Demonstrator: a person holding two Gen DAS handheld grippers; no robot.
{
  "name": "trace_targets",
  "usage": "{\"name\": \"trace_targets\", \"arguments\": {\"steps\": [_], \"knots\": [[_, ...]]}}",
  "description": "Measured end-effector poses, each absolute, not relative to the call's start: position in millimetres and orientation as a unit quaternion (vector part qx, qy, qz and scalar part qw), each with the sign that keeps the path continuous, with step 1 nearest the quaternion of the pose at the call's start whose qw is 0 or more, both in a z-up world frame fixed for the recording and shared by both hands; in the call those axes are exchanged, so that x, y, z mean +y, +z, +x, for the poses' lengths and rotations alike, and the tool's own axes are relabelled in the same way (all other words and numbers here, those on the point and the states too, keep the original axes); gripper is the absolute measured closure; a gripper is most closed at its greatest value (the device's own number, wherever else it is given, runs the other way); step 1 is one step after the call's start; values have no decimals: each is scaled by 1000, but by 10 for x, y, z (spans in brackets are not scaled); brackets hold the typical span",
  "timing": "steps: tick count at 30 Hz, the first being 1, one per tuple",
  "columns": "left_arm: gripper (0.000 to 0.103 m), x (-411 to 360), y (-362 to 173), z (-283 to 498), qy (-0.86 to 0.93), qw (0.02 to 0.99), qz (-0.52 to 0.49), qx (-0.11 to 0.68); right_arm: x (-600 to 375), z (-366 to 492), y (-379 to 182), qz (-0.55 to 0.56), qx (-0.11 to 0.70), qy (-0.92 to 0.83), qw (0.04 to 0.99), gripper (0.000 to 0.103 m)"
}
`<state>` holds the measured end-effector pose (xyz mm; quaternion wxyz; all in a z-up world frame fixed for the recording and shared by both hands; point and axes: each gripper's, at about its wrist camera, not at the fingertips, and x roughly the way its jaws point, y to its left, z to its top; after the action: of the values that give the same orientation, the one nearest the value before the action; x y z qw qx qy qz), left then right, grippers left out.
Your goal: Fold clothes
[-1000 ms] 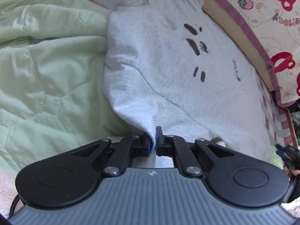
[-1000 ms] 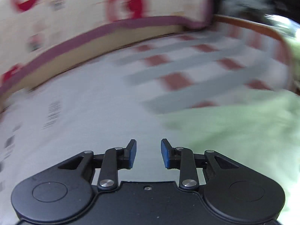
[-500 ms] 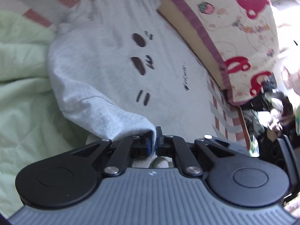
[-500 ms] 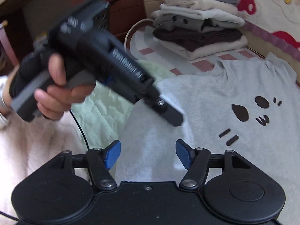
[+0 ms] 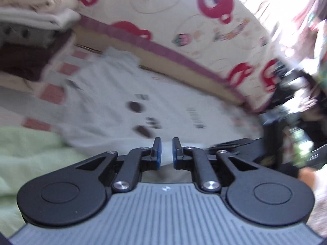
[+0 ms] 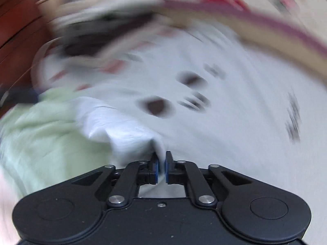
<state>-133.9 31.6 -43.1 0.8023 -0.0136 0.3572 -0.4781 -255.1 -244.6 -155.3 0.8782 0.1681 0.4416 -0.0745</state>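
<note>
1. Bedding filled both views: a pink-and-grey checked sheet (image 5: 51, 94) under everything, a pale green quilt (image 5: 30, 149) at the lower left, and a cartoon-printed cushion wall (image 5: 184, 16) with a purple border curving along the far side.
2. Spread flat on the sheet lay the grey T-shirt (image 5: 106, 106), its dark printed marks facing up. In the left wrist view its long axis ran from the collar end at the upper left, near the cushion wall, toward the hem end at the lower right by the gripper.
3. Only the left wrist view showed a stack of folded clothes (image 5: 32, 20) clearly, at the far left corner beyond the shirt's collar end; the right wrist view gave just a dark smear there. Dark clutter at the right edge was too blurred to name.
4. Only the right wrist view showed a bunched fold of the shirt's near-left edge rising off the quilt into a gripper.
5. Open room lay on the quilt side; the cushion wall closed off the far edge of the shirt.
6. The right gripper (image 6: 161, 166) was closing, its blue pads pinching that raised fold of cloth.
7. The left gripper (image 5: 165, 153) was parting, a narrow gap between its pads with nothing gripped, above the shirt's near end.
</note>
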Motion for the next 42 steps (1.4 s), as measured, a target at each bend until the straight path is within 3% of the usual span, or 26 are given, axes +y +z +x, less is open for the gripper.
{"name": "trace_targets", "arguments": {"steps": [2, 3, 6, 10, 12, 15, 19, 20, 22, 27, 30, 33, 34, 38, 42], "knots": [[93, 254, -672, -1270, -448, 809, 23, 378, -2624, -2658, -1657, 234, 432, -97, 865, 85], [93, 245, -795, -1202, -439, 802, 10, 405, -2687, -2699, -1693, 258, 428, -104, 860, 80], [93, 264, -1012, -949, -436, 768, -90, 460, -2741, -2753, -1716, 282, 417, -112, 857, 80], [80, 180, -1085, -635, -436, 754, -164, 464, -2649, -2721, -1646, 225, 400, -139, 877, 69], [80, 62, -1121, -504, -441, 752, -170, 460, -2619, -2737, -1553, 186, 385, -162, 889, 65], [80, -96, -1154, -362, -458, 752, -183, 438, -2583, -2779, -1409, 115, 368, -165, 908, 67], [80, -236, -1082, -365, -456, 781, -110, 413, -2330, -2861, -1199, 51, 335, -86, 937, 68], [80, -200, -1055, -404, -461, 782, -101, 408, -2235, -2878, -1167, 40, 328, -55, 942, 66], [80, -107, -990, -499, -469, 782, -89, 401, -2063, -2829, -1217, 11, 341, -32, 939, 45], [77, -44, -827, -882, -512, 785, 64, 343, -1858, -2612, -1488, -38, 397, -36, 916, 45], [75, -102, -905, -931, -571, 723, 46, 385, -2053, -2565, -1394, -27, 355, -73, 932, 52], [73, -171, -987, -920, -569, 719, 28, 399, -2321, -2499, -1260, 2, 330, -115, 937, 76], [73, -192, -1008, -907, -559, 730, 30, 393, -2395, -2498, -1251, 17, 333, -122, 935, 77], [66, -261, -1080, -804, -515, 772, 28, 371, -2588, -2550, -1237, 71, 341, -138, 927, 76], [65, -249, -1063, -718, -481, 808, 26, 339, -2478, -2693, -1278, 104, 334, -109, 930, 56]]}}
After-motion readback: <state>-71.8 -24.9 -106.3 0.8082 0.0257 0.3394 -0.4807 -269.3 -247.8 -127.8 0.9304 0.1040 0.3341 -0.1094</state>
